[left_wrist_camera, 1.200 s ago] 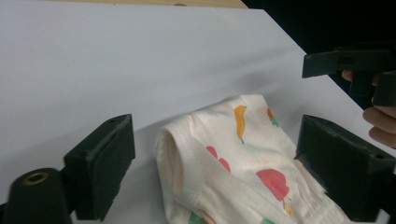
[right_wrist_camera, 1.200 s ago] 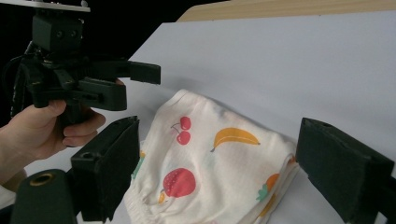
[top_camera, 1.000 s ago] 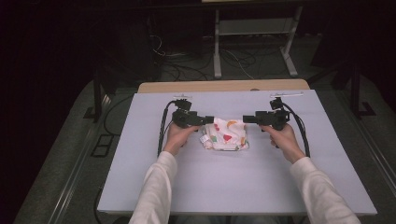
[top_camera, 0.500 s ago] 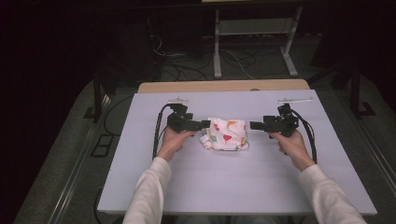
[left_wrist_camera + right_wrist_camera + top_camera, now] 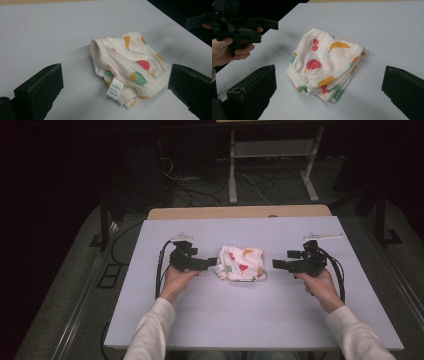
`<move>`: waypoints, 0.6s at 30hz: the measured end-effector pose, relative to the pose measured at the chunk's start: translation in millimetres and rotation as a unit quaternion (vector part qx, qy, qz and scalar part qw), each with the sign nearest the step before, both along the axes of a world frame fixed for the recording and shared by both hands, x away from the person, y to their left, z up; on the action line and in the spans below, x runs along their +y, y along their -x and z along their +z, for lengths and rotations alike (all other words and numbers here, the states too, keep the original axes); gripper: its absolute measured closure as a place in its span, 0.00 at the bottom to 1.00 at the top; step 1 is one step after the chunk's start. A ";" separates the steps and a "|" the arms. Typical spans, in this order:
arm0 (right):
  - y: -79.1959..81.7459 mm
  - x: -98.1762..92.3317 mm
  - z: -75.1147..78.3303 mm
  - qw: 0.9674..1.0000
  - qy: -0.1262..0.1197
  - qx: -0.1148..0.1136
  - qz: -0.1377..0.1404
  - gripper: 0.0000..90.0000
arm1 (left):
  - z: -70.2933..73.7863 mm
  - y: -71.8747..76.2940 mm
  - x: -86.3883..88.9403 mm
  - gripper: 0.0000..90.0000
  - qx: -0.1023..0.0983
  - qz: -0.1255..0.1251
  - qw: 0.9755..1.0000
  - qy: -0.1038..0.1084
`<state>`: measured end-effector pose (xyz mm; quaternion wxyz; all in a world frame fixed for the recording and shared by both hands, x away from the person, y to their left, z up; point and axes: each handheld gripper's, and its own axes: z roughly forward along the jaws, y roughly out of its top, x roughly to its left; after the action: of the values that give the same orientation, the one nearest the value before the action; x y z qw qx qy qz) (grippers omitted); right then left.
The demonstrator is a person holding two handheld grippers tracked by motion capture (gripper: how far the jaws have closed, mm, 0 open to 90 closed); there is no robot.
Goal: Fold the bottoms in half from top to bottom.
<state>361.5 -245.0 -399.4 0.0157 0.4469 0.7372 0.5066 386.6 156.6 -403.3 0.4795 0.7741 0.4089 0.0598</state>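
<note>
At frame centre on the tabletop (image 5: 150, 320) lies the folded fruit-print garment (image 5: 241, 263); left gripper (image 5: 212, 263) and right gripper (image 5: 276, 264) flank it, fingers wide apart, empty (a shallow pinch would likely unfold the layers).

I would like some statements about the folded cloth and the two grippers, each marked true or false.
1. The folded cloth lies on the table. True.
2. The left gripper is shut on the cloth. False: its jaws stand open, apart from the cloth.
3. The cloth has a fruit print. True.
4. The right gripper holds the cloth in the air. False: it is open, beside the cloth.
</note>
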 end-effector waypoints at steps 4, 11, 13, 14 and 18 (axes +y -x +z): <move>8.7 -3.7 -2.3 1.000 0.001 -0.007 -0.007 0.00 | 1.3 9.8 5.0 0.00 -0.007 -0.004 1.000 -0.004; 26.0 -7.9 -8.0 1.000 0.021 -0.015 -0.007 0.00 | -1.7 29.7 11.2 0.00 -0.031 -0.009 0.999 -0.004; 32.0 -8.2 -9.5 0.999 0.029 -0.018 -0.003 0.00 | -4.1 34.1 13.4 0.00 -0.035 -0.010 0.999 -0.005; 35.0 -8.9 -10.3 0.999 0.030 -0.020 -0.002 0.00 | -5.2 36.0 14.6 0.00 -0.035 -0.010 0.999 -0.004; 46.2 -13.5 -13.5 0.999 0.027 -0.026 -0.005 0.00 | -8.1 43.4 20.1 0.00 -0.041 -0.009 0.999 0.000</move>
<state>315.3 -258.5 -412.9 0.0492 0.4367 0.7480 0.4973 343.2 176.7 -411.5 0.4964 0.7748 0.3817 0.0868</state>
